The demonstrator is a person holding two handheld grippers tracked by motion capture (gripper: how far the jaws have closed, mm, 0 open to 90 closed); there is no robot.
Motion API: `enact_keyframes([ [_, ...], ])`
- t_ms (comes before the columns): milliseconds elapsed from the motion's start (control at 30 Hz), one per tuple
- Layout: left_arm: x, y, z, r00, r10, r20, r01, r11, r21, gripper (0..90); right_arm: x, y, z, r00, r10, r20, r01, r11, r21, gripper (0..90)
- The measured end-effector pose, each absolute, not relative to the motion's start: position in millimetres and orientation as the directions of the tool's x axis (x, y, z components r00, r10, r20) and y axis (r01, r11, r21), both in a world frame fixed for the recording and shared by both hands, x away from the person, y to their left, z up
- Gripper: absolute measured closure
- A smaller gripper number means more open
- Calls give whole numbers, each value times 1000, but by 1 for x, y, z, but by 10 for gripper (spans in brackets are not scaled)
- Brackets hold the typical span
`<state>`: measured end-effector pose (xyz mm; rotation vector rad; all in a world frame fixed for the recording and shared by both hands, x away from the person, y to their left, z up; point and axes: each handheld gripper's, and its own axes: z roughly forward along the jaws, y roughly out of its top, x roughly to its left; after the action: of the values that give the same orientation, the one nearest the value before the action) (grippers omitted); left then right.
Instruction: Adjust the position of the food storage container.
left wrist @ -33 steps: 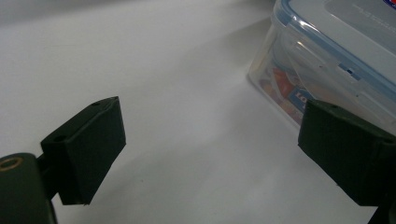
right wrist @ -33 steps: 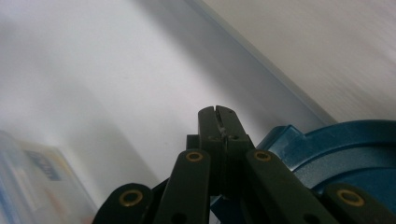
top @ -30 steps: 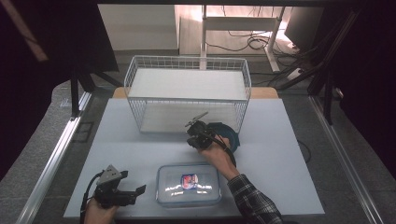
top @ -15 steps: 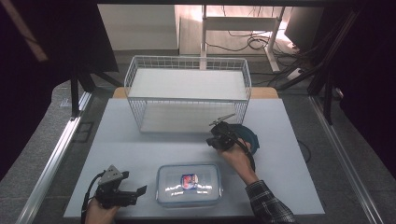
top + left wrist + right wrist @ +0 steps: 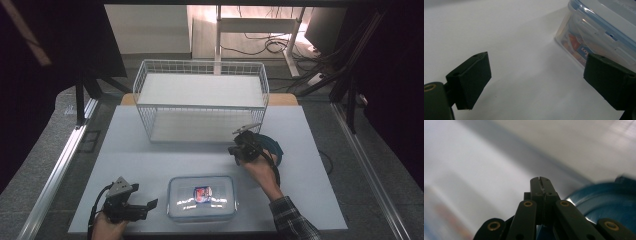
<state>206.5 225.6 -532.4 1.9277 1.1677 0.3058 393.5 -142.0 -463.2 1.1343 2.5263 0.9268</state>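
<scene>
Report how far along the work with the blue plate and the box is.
Done: little; the box sits lidded at the front, the basket holds nothing. In hand: the right gripper, jaws shut with nothing between them, is by the blue plate. Left: gripping the plate; the left gripper waits open beside the box.

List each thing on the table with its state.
Clear container: lid on, upright, packet inside.
Wire basket: upright, nothing in it.
Blue dish: flat on the table, under the right gripper.
Left gripper: open, beside the container.
Right gripper: shut, holding nothing.
</scene>
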Motion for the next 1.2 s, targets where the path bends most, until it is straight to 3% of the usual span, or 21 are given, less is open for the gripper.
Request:
enact_keyframes([
  [133, 207, 226, -533, 537, 819, -204, 614, -213, 760, 74, 405, -133, -471, -668, 744, -1, 606, 546, 579, 899],
  [333, 207, 225, -533, 539, 818, -203, 616, -219, 757, 74, 397, -145, -470, -670, 742, 32, 621, 536, 572, 900],
  [433, 207, 224, -533, 538, 817, -206, 618, -217, 756, 74, 385, -169, -469, -659, 748, 84, 643, 501, 579, 900],
  [833, 210, 221, -534, 541, 815, -210, 626, -224, 747, 77, 361, -258, -467, -554, 828, 85, 686, 396, 611, 900],
  [967, 210, 222, -531, 539, 812, -225, 640, -221, 735, 87, 349, -261, -471, -554, 831, 44, 653, 401, 642, 898],
  [1067, 206, 223, -525, 558, 794, -239, 640, -229, 733, 111, 328, -255, -471, -595, 798, 91, 626, 390, 675, 897],
  [1100, 204, 223, -522, 562, 790, -243, 644, -234, 728, 215, 312, -247, -469, -629, 773, 82, 598, 414, 686, 897],
  [1133, 200, 221, -520, 571, 785, -238, 640, -244, 729, 215, 312, -247, -469, -629, 773, 82, 598, 414, 686, 897],
  [1167, 192, 218, -516, 620, 748, -237, 622, -285, 729, 418, 295, -240, -471, -662, 741, 109, 583, 419, 696, 897],
  [1200, 192, 218, -516, 620, 748, -237, 622, -285, 729, 502, 295, -240, -471, -662, 741, 109, 583, 419, 696, 897],
])
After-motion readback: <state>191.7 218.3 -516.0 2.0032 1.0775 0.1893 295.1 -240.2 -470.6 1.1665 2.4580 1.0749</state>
